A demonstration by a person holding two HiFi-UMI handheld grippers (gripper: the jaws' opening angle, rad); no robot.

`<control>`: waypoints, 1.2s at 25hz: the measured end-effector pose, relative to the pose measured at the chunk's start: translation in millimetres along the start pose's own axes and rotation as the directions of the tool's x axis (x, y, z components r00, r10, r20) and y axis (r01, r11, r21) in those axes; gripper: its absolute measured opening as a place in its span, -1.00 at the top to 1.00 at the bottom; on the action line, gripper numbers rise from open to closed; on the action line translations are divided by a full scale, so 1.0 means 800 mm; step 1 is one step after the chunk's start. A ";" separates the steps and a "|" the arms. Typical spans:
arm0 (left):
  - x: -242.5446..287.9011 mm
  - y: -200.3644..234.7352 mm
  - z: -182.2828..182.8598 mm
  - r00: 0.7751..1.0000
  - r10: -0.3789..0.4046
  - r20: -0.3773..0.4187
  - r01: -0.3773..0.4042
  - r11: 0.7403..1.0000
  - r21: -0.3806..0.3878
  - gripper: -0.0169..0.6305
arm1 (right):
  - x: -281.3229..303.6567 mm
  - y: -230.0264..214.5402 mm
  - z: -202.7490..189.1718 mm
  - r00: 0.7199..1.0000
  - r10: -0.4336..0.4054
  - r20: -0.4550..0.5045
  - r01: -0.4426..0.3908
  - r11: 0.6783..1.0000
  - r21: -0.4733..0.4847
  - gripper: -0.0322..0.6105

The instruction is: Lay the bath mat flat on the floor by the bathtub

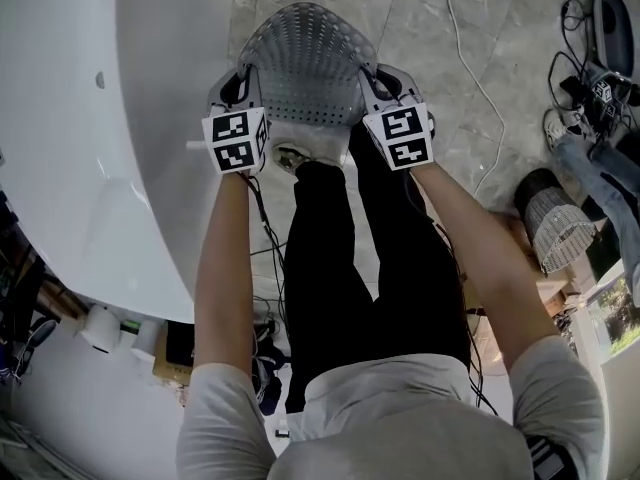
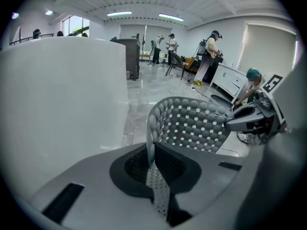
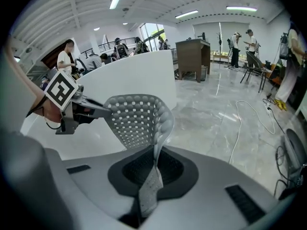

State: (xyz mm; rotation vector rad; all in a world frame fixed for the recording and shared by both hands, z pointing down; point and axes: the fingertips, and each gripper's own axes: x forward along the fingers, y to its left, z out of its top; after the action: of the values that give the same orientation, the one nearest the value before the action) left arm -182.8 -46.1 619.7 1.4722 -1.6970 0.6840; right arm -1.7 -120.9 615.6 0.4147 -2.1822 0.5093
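Note:
A grey bath mat [image 1: 303,66] with rows of small holes hangs stretched between my two grippers over the marble floor [image 1: 430,58], right beside the white bathtub [image 1: 110,118]. My left gripper [image 1: 243,90] is shut on the mat's left edge [image 2: 152,150]. My right gripper [image 1: 378,86] is shut on its right edge [image 3: 156,162]. In the left gripper view the bath mat [image 2: 192,123] curves away to the right gripper [image 2: 252,119]. In the right gripper view the bath mat [image 3: 136,116] runs to the left gripper [image 3: 72,109].
A white cable [image 1: 470,58] trails across the floor to the right of the mat. Further right lie a wire basket [image 1: 558,228], tangled black cables [image 1: 580,78] and someone's legs in jeans [image 1: 600,188]. The holder's dark trousers and shoe [image 1: 292,158] stand just below the mat.

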 end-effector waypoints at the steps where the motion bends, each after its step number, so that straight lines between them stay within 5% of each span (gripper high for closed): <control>1: 0.004 0.000 -0.001 1.000 -0.010 0.007 0.010 1.000 0.013 0.87 | 0.003 -0.003 -0.002 1.000 -0.014 0.008 0.014 1.000 0.002 0.83; 14: 0.034 -0.012 0.022 0.997 -0.067 0.040 0.063 0.995 0.076 0.87 | 0.019 -0.043 0.015 0.997 -0.061 0.054 0.061 0.998 0.001 0.83; 22: 0.094 -0.021 0.046 0.996 -0.031 -0.085 0.040 0.993 0.108 0.87 | 0.063 -0.085 0.004 1.000 0.005 -0.020 -0.007 0.996 -0.084 0.83; 30: 0.159 -0.024 0.059 0.986 0.016 -0.166 -0.008 0.999 0.049 0.87 | 0.098 -0.118 0.006 0.992 0.107 -0.068 -0.113 0.990 -0.089 0.83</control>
State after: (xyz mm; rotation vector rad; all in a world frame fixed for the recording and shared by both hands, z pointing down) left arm -177.8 -158.9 696.6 1.3980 -1.5720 0.8364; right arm -8.3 -213.8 695.8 0.2259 -2.1660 0.4729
